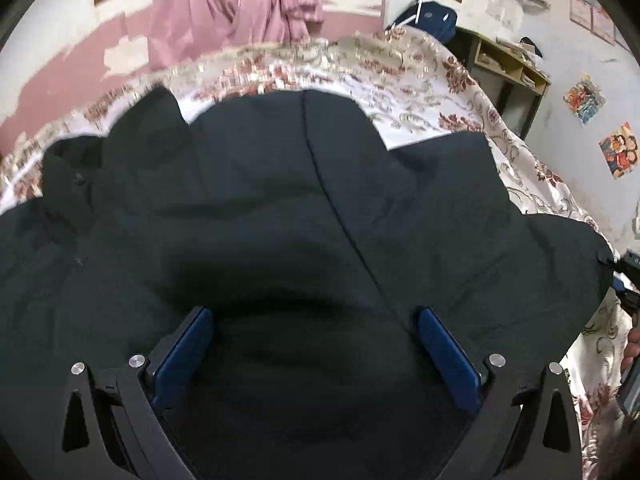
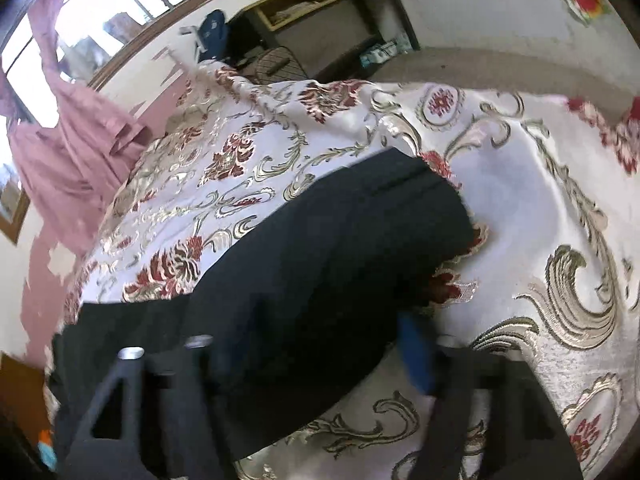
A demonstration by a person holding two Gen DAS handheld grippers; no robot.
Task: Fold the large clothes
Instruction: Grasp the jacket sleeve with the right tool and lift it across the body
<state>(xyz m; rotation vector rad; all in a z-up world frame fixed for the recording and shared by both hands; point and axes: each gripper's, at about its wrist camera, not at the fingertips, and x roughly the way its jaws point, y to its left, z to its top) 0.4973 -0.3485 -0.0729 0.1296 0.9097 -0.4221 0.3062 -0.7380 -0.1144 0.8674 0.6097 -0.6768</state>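
Garment (image 1: 280, 208) fills the frame centre; our left gripper (image 1: 316, 352) stands wide above it, ready to pinch; right gripper (image 2: 320, 364) is blurred, so we cannot tell.

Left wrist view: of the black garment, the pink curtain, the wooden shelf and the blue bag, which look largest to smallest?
1. black garment, though nearest the camera
2. pink curtain
3. wooden shelf
4. blue bag, close to the shelf, so unsure

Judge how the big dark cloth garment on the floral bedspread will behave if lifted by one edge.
The dark cloth garment will likely drape and sag rather than hold shape: it already lies in soft folds and a dip. It looks fairly thick, so probably heavy enough to trail. The shiny floral bedspread may let it slide instead of bunching.
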